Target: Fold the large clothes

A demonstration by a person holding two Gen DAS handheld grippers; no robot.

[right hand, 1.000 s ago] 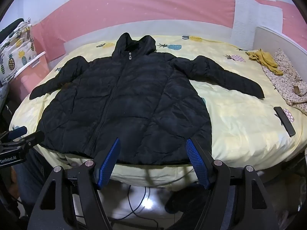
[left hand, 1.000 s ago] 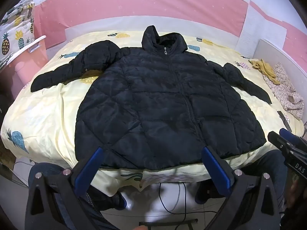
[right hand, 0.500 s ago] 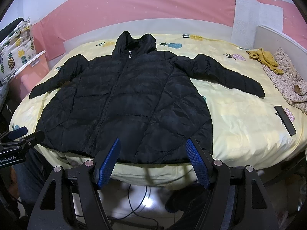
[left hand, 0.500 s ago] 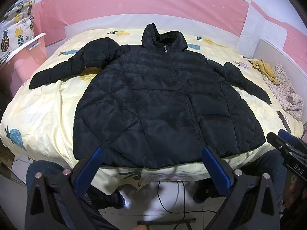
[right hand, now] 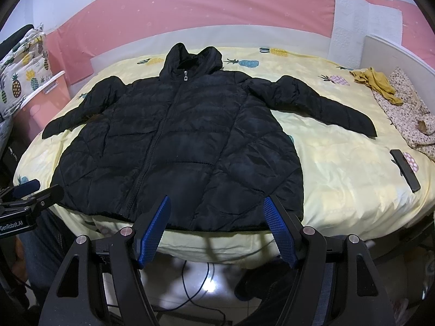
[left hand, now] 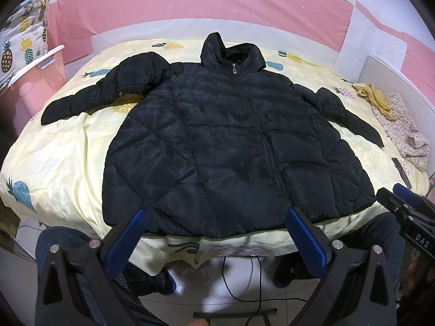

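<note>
The bed (left hand: 68, 163) carried a yellow sheet printed with pineapples; the wall (left hand: 190, 2) behind was pink with small stars. The jacket (left hand: 231, 146), black, quilted and hooded, lay flat and face up on the bed, zipped to the collar, both sleeves spread outward, hem at the near edge. A floral cloth (right hand: 407, 125) and a yellow cloth (right hand: 378, 81) lay at the bed's right side, a black remote (right hand: 406, 169) nearby. The left gripper (left hand: 217, 226) read "GenRobot.AI"; the right gripper (right hand: 217, 214) read "DAS". Both stood wide open, holding nothing, just short of the hem.
</note>
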